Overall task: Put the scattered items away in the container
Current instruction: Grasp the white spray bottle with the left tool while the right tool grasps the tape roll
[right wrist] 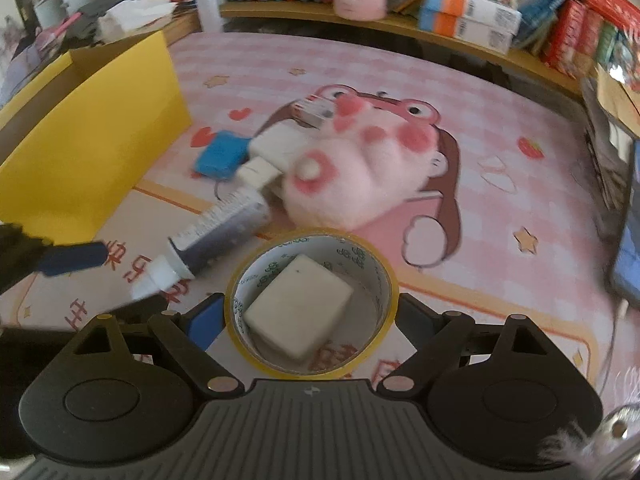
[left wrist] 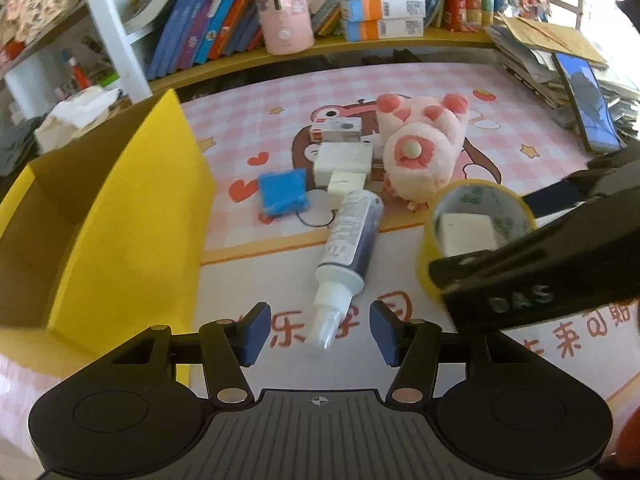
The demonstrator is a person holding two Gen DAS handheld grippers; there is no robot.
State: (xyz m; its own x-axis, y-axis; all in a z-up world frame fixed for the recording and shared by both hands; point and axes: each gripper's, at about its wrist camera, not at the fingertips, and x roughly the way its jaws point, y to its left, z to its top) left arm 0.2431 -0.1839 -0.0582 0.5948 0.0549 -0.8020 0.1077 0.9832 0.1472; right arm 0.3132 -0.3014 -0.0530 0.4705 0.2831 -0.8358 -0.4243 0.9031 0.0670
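Observation:
A yellow cardboard box point(left wrist: 132, 216) stands open at the left; it also shows in the right wrist view point(right wrist: 92, 136). My left gripper point(left wrist: 316, 330) is open, its fingers either side of the white nozzle of a dark tube point(left wrist: 348, 240) lying on the mat. My right gripper point(right wrist: 310, 312) has its fingers around a yellow tape roll point(right wrist: 240, 280) with a white block point(right wrist: 298, 306) inside it. The roll point(left wrist: 428, 256) shows in the left wrist view too. A pink plush toy point(left wrist: 420, 152), a blue pad point(left wrist: 282, 192) and small white boxes point(left wrist: 342, 158) lie behind.
A pink cartoon mat point(left wrist: 520, 128) covers the table. A shelf of books point(left wrist: 224, 20) and a pink cylinder point(left wrist: 284, 8) run along the back. A phone point(left wrist: 588, 104) leans on a paper stack at the right.

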